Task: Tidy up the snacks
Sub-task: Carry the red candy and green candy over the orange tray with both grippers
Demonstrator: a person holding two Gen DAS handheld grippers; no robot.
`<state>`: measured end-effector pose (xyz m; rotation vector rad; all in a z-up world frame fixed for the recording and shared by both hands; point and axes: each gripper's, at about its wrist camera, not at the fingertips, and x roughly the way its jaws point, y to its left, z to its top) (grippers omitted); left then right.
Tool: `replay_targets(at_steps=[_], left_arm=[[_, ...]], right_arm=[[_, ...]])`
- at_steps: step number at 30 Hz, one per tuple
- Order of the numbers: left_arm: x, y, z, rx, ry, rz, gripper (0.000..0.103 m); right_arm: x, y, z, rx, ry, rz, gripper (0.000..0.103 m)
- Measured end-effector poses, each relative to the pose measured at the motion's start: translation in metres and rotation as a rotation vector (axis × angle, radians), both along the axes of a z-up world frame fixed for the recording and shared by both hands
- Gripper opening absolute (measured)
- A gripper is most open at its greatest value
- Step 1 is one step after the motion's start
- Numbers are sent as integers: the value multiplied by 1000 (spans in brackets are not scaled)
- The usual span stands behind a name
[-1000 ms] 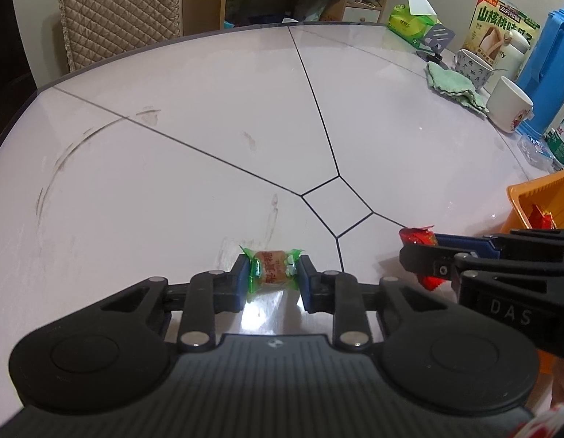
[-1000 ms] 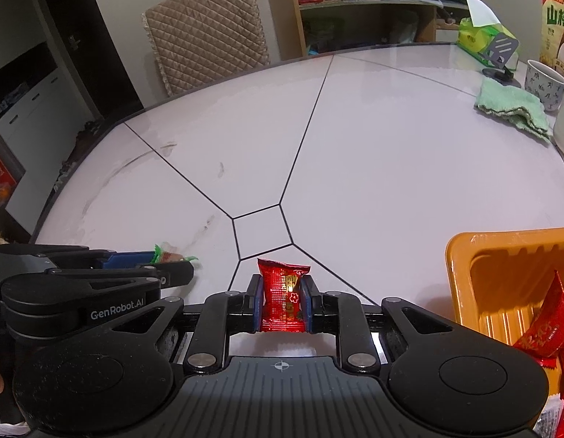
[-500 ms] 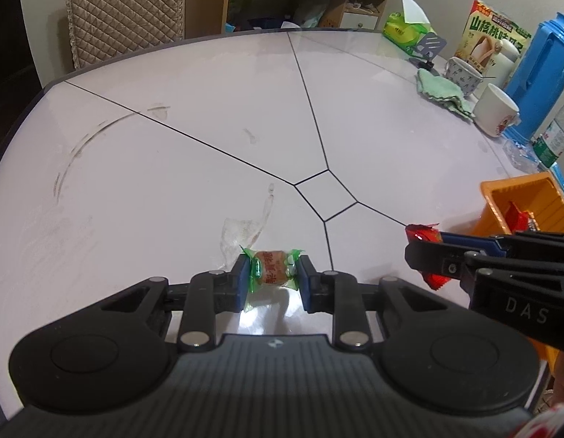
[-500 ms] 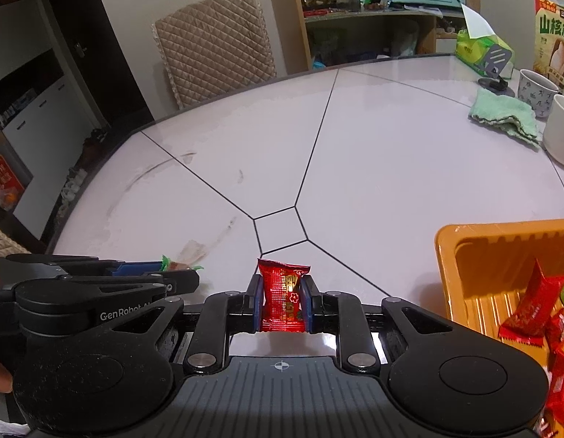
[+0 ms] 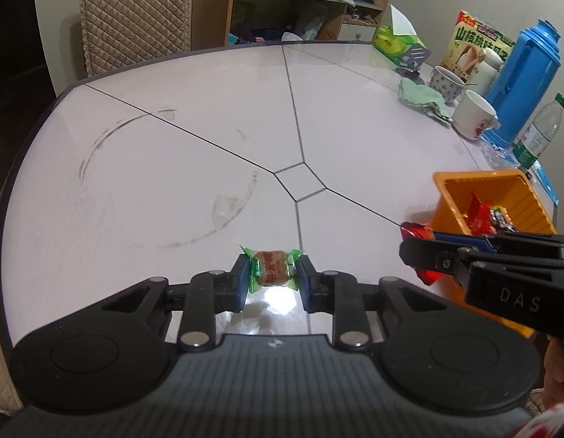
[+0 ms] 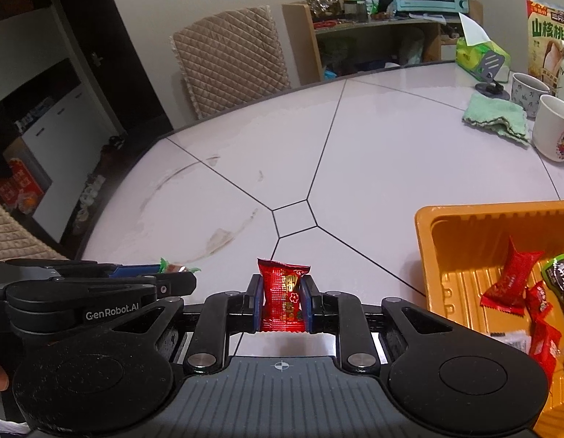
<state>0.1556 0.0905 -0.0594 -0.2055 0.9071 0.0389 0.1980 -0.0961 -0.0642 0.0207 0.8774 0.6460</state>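
My left gripper is shut on a green-wrapped candy, held crosswise above the white table. My right gripper is shut on a red snack packet, held upright above the table. In the left wrist view the right gripper reaches in from the right with the red packet at its tips. In the right wrist view the left gripper lies at the left with the green candy. An orange tray with several wrapped snacks sits to the right; the orange tray also shows in the left wrist view.
Along the far right edge stand a blue thermos, a water bottle, white mugs, a green cloth, a snack box and a tissue pack. A quilted chair stands behind the table. A hand holds the right gripper.
Both grippers have risen away from the table while keeping their snacks. More of the orange tray and its contents has come into both views.
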Motion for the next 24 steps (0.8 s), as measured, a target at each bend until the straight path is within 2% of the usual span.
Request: replay_targets(at_steps=[11,24], left_arm=[[-33,-60,28,-2,-36,-9,25],[-26,-150,46,-3,-77,-129,24]], right_arm=[[-25,-56,21,55,-20,28,22],[-26,-161,35,62,-40,-108,22]])
